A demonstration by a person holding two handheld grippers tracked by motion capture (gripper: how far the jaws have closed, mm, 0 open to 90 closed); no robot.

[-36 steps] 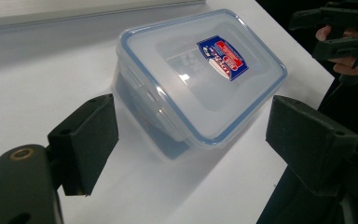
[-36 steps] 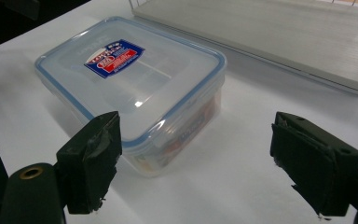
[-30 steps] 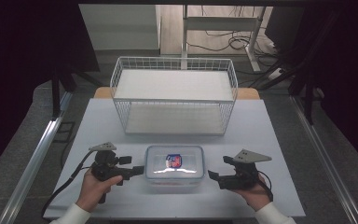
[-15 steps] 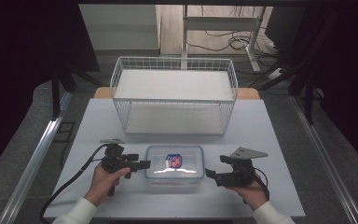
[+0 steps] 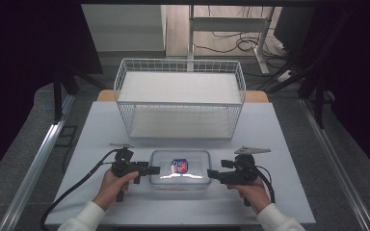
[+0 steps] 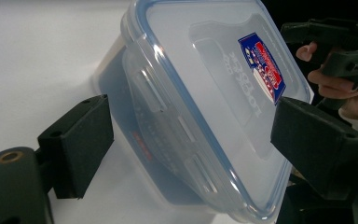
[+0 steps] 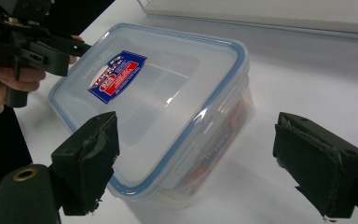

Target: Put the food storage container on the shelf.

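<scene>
A clear plastic container (image 5: pixel 180 168) with a blue-rimmed lid and a red and blue sticker lies at the near middle of the white table (image 5: pixel 101 125). My left gripper (image 5: pixel 153 169) is at its left end, held by a hand. In the left gripper view the container (image 6: pixel 205 93) sits between the wide-apart jaws of this open gripper (image 6: pixel 196 135). My right gripper (image 5: pixel 212 173) is at the container's right end. In the right gripper view the same box (image 7: pixel 168 93) reaches in between the spread jaws of that open gripper (image 7: pixel 205 161). Neither gripper clamps the box.
A white wire basket (image 5: pixel 180 96) stands at the back middle of the table, a short gap behind the container. Black cables trail from both grippers toward the table's front edge. Dark floor and table legs lie beyond the table.
My left gripper has moved right, up to the container's left end. The right gripper has edged slightly left toward the right end. The container has stayed in place.
</scene>
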